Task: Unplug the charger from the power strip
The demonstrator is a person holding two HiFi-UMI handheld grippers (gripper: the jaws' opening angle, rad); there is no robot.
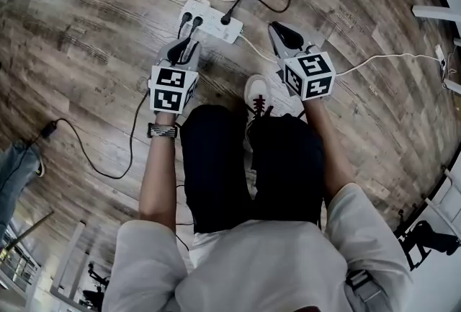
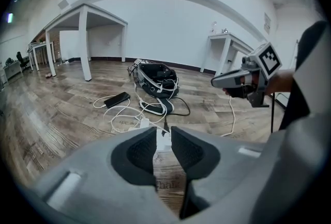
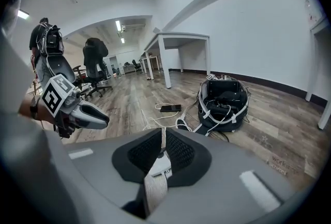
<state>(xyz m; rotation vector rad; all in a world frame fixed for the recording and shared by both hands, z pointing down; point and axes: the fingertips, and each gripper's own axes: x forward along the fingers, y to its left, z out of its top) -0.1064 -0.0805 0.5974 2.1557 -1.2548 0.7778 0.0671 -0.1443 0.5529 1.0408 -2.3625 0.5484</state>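
A white power strip (image 1: 211, 22) lies on the wood floor, with two black plugs (image 1: 191, 18) at its left end and one more black plug (image 1: 228, 16) near the middle, its cable running off toward the bag. My left gripper (image 1: 189, 44) hovers just in front of the strip's left end. In the left gripper view its jaws (image 2: 164, 132) stand apart with nothing between them, and part of the strip (image 2: 163, 141) shows through the gap. My right gripper (image 1: 276, 28) hangs over the floor to the right of the strip, its jaws (image 3: 162, 132) all but together and empty.
A black bag (image 2: 156, 75) with white straps lies beyond the strip, a black phone (image 2: 117, 99) and loose white cables (image 2: 121, 114) beside it. My white shoe (image 1: 258, 91) stands just behind the strip. White tables (image 2: 83, 36) stand farther off. A person with a backpack (image 3: 44, 36) stands at the left.
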